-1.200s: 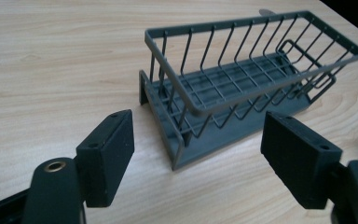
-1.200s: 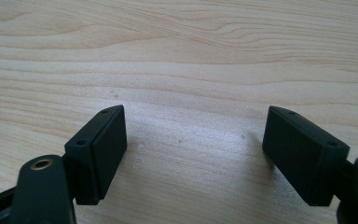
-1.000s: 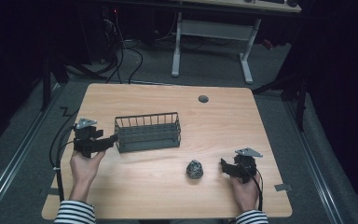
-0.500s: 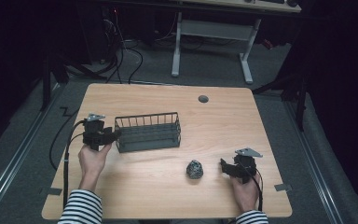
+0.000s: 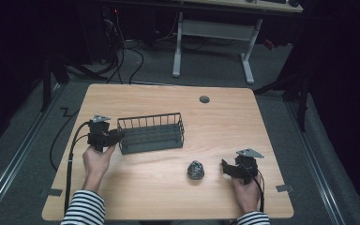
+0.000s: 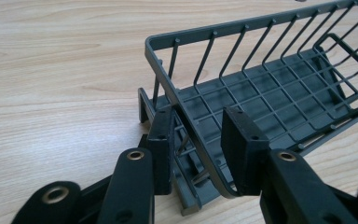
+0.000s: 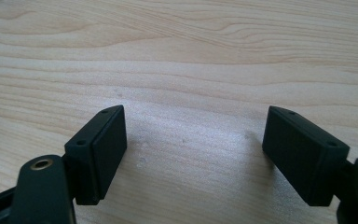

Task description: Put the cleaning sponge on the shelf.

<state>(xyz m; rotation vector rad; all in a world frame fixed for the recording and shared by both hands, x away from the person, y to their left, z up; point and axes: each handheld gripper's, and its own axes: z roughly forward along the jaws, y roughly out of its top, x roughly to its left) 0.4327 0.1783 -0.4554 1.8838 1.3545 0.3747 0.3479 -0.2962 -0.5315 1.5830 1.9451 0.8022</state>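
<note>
On the light wooden tabletop (image 5: 168,197), seen from the high view, I had the dark grey wire basket (image 5: 152,133) lying left of centre, long side toward me. My left claw (image 5: 116,137) sat at the basket's left end. From the left gripper view, its two black jaws straddled the basket's end rim (image 6: 186,126), one jaw outside the wall and one inside over the mesh floor; the jaws were partly spread, and I could not tell whether either pad pressed the wire. My left hand (image 5: 96,159), with a striped sleeve (image 5: 83,211) behind it, gripped that tool, and a black cable (image 5: 68,159) trailed from it toward the near edge.

Near the right front of the tabletop, my right claw (image 5: 225,167) pointed left, well apart from the basket. The right gripper view showed its jaws spread wide over bare wood (image 7: 186,70), pinching nothing. A small dark crumpled lump (image 5: 195,169) lay just beside that claw, between it and the table's middle. A round dark grommet (image 5: 204,99) marked the far side.
</note>
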